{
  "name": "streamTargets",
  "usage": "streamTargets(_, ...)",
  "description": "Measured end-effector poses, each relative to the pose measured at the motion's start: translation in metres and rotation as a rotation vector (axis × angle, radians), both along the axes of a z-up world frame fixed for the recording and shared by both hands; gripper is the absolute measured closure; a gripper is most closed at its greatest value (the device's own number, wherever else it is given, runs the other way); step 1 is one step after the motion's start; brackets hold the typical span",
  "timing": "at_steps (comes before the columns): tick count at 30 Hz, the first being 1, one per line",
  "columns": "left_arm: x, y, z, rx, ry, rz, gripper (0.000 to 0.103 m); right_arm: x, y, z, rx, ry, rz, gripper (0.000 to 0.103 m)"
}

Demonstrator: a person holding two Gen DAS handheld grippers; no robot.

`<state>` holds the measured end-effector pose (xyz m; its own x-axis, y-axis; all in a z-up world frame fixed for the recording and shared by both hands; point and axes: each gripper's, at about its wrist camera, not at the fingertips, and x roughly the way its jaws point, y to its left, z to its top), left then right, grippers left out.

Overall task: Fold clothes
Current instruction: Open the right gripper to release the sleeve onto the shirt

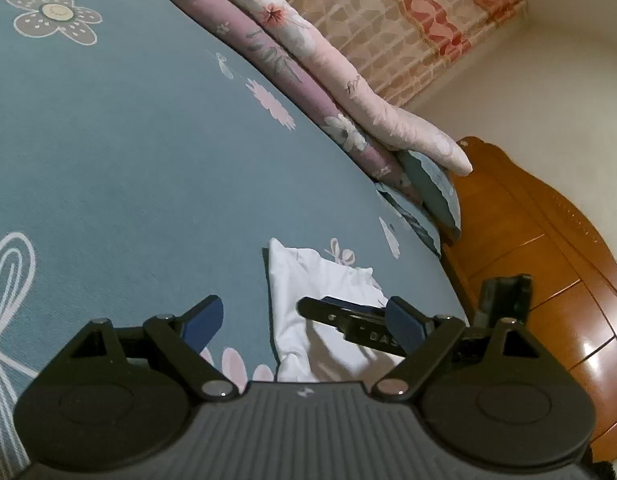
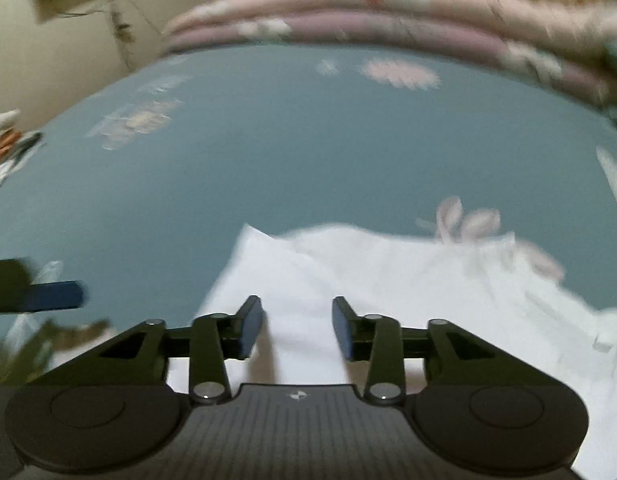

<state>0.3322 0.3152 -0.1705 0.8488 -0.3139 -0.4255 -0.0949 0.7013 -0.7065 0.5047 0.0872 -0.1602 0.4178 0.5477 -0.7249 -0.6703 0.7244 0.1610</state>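
Your right gripper (image 2: 298,328) has its fingers partly apart with nothing pinched between them; the white garment (image 2: 388,288) lies flat under and just beyond the tips, which reads as a let-go, so the cloth can settle where you laid it. The right wrist view is smeared, so I can't say for sure whether the tips touch the fabric or hover just over it.

Your left gripper (image 1: 304,320) stands wide apart and empty, held off to the garment's side. Its left finger sits over bare bedsheet (image 1: 128,160), and its right finger sits over the cloth beside the right gripper's dark finger, which crosses the white. That looks like a waiting pose, ready to take an edge once the right side is clear.

The garment is plain white and thin, resting on the blue flowered bedsheet near the bed's edge. Its near-left edge runs straight and crisp, like a fold line. The far edge ahead of your right fingers is rumpled, with a small raised corner.
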Motion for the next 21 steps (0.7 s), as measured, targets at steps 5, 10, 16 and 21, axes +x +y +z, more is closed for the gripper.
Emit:
streamTargets(5,0.001,-0.004,0.001,0.011,-0.001,-0.011,0.014,-0.015,-0.039,0.028,0.055,-0.014,-0.031,0.044)
streamTargets(10,0.006,-0.025,0.006,0.073,-0.002,-0.051,0.011,-0.045,-0.109,0.033,0.038,-0.032,-0.121,0.034)
streamTargets(16,0.014,-0.068,0.011,0.201,-0.022,-0.150,0.011,-0.074,-0.182,0.011,0.010,-0.033,-0.287,0.032)
streamTargets(21,0.019,-0.105,0.007,0.266,-0.036,-0.271,0.011,-0.103,-0.230,0.000,0.015,-0.045,-0.376,0.029)
